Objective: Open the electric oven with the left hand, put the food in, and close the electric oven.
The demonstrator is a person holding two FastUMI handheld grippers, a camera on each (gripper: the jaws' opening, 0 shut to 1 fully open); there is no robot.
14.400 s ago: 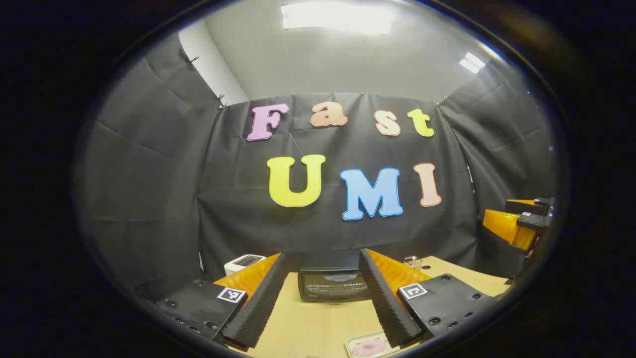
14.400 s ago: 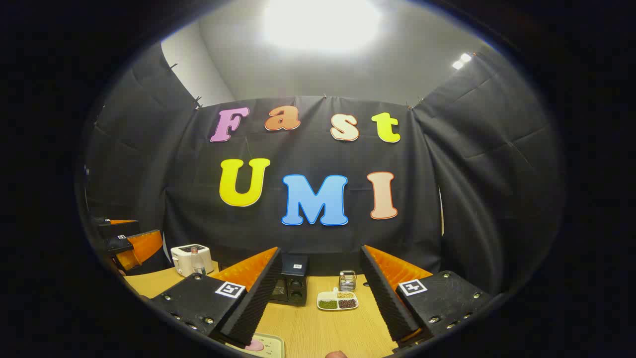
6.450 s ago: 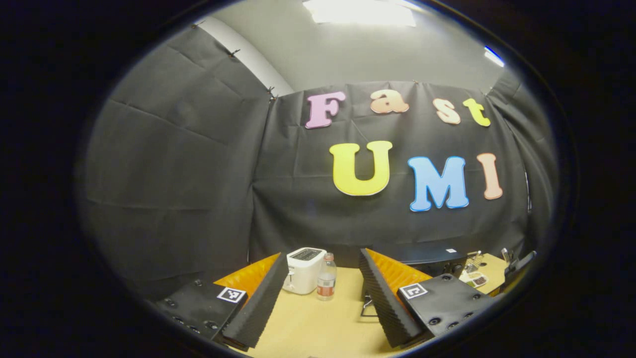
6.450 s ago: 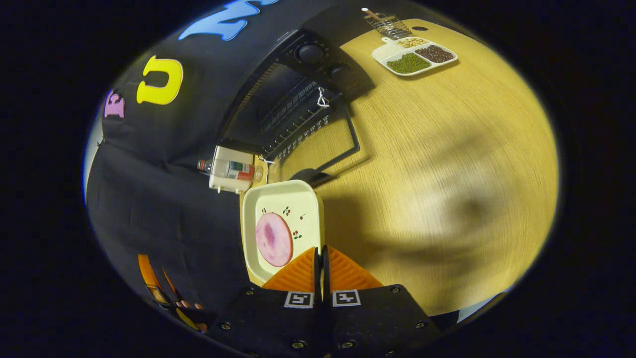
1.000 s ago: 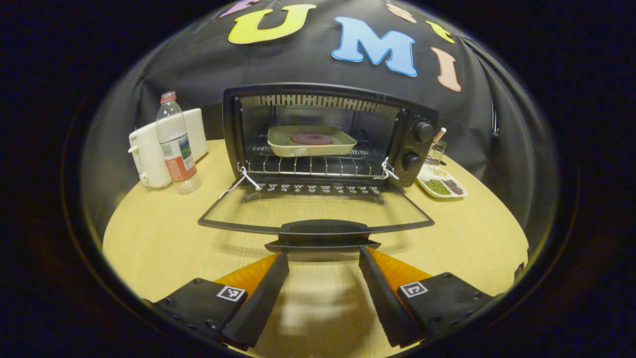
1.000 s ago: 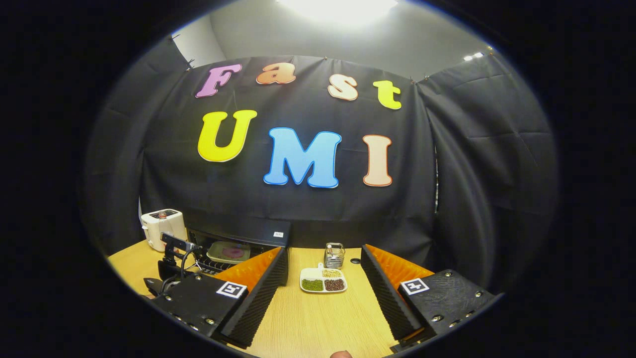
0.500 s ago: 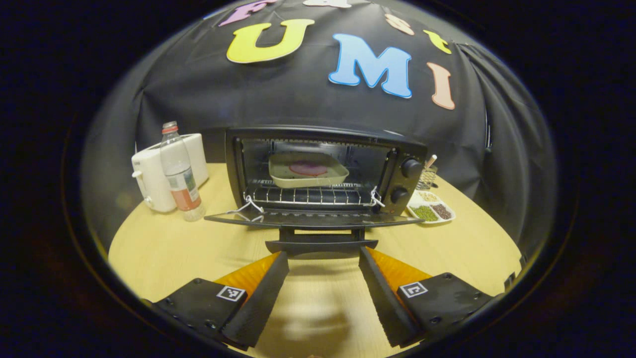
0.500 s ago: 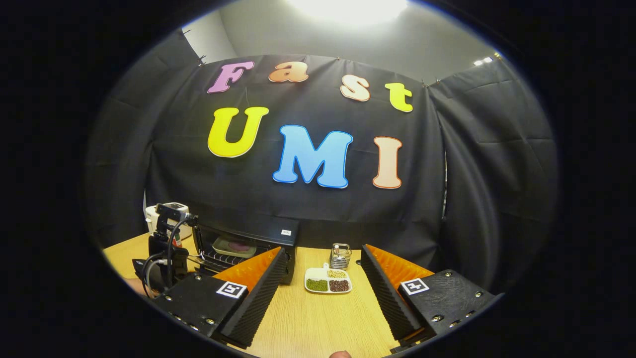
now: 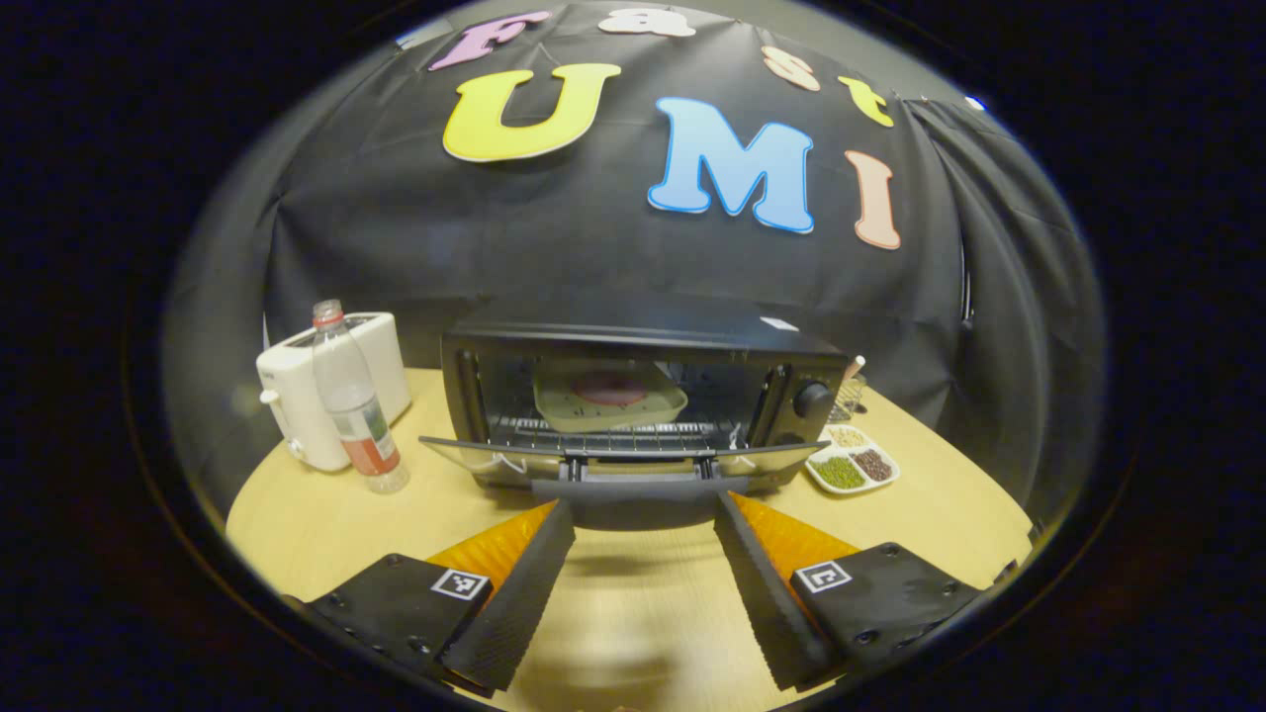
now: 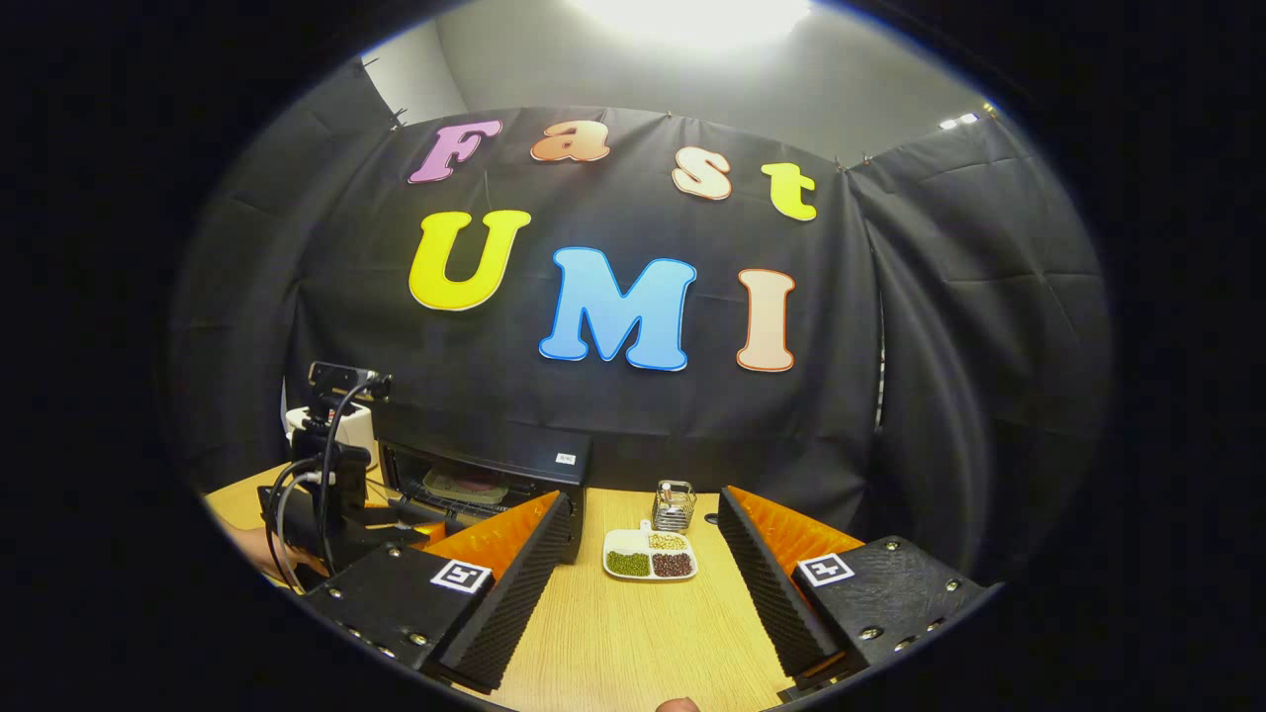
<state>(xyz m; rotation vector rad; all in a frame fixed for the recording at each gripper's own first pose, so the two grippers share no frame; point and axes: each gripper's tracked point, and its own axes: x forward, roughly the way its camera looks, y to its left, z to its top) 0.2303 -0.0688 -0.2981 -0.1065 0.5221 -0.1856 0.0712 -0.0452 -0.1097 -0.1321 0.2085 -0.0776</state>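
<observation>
In the left gripper view, the left gripper point(image 9: 643, 514) is released, fingers spread just under the door handle point(image 9: 641, 486) of the electric oven point(image 9: 643, 396); contact is hard to tell. The door is partly raised. Inside, on the rack, sits the tray point(image 9: 608, 403) with a ham slice point(image 9: 610, 388), dimmed by the glass. The right gripper point(image 10: 641, 554) is released over the wooden table point(image 10: 633, 643); the tabletop cuts off below it.

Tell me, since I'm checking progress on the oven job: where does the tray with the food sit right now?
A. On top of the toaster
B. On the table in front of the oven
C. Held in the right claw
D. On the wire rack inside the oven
D: the tray rests on the wire rack inside the oven, whose door is still partly open.
</observation>
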